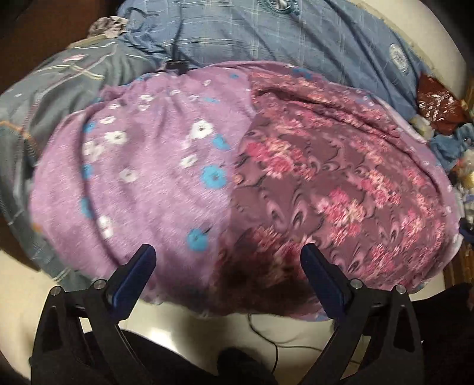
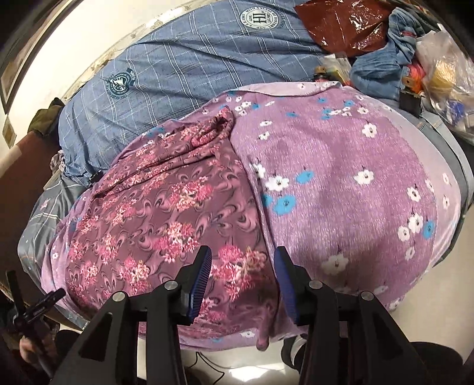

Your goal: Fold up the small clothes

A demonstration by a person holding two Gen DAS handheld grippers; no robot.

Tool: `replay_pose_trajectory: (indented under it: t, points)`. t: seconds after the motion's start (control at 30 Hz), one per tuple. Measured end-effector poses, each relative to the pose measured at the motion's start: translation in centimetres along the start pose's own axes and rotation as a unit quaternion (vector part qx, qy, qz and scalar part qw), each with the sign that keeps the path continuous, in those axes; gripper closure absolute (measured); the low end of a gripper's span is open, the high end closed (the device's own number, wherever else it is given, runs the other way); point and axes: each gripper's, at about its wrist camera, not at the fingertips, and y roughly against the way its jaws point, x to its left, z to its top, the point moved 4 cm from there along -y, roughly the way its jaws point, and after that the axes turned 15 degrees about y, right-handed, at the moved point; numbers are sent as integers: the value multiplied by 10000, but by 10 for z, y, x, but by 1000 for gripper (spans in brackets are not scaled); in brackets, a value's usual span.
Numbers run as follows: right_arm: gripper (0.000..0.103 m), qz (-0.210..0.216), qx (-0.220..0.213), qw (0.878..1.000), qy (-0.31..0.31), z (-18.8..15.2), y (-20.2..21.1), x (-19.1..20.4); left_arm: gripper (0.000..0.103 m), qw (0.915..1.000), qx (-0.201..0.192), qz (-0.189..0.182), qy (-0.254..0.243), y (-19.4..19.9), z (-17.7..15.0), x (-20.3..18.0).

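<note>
My left gripper (image 1: 228, 260) hangs with its jaws wide apart and nothing between them, just above the near edge of the maroon garment (image 1: 340, 183). That garment lies spread on the purple sheet (image 1: 133, 177), which reaches out ahead of both grippers. My right gripper (image 2: 243, 266) is partly open and empty over the same garment. Beyond the sheet lies a blue checked cloth (image 2: 183, 68). A red bag (image 2: 346, 23) and loose clutter crowd the far right corner.
</note>
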Motion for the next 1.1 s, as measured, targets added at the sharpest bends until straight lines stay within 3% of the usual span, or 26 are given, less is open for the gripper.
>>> replay_pose_trajectory:
  t: [0.07, 0.13, 0.23, 0.3, 0.5, 0.57, 0.6, 0.63, 0.7, 0.8, 0.87, 0.9, 0.93, 1.0, 1.1]
  points:
    - [57, -58, -7, 10000, 75, -1, 4, 1, 12, 9998, 102, -179, -70, -9, 3, -4]
    - [57, -88, -12, 9999, 52, -3, 6, -1, 43, 9989, 254, -365, -159, -15, 3, -6]
    - [57, -103, 39, 9999, -20, -6, 5, -6, 64, 9984, 300, -452, -189, -18, 0, -4]
    - [56, -74, 40, 9999, -86, -9, 4, -7, 78, 9966, 356, -713, -211, -13, -2, -2]
    - [56, 54, 136, 9997, -175, -12, -6, -3, 79, 9893, 385, -1404, 41, -2, -1, 5]
    - [56, 58, 166, 9997, -153, -14, -9, -1, 59, 9868, 426, -1561, 104, -1, -1, 3]
    - [56, 51, 187, 9997, -143, -15, -10, -1, 36, 9865, 463, -1564, 156, -4, -1, 2]
    - [56, 50, 195, 9997, -149, -15, -10, -1, 29, 9873, 469, -1507, 205, -6, -2, 1]
    - [56, 52, 208, 9996, -187, -16, -11, -3, 29, 9887, 459, -1404, 242, -11, -1, 0]
    - [56, 13, 203, 9996, -212, -17, -10, -7, 31, 9933, 382, -1076, -153, -17, -7, -8]
    - [56, -11, 201, 9995, -229, -17, -11, -9, 41, 9945, 301, -904, -432, -17, -12, -12]
    - [56, -21, 214, 9994, -260, -18, -11, -11, 52, 9943, 310, -834, -588, -16, -15, -14]
    - [56, -13, 234, 9992, -330, -19, -12, -14, 62, 9938, 328, -833, -652, -16, -17, -14]
    - [56, 6, 250, 9987, -454, -21, -13, -20, 73, 9919, 439, -990, -667, -16, -19, -12]
    - [54, 66, 268, 9980, -577, -24, -13, -28, 75, 9883, 488, -1307, -610, -12, -21, -12]
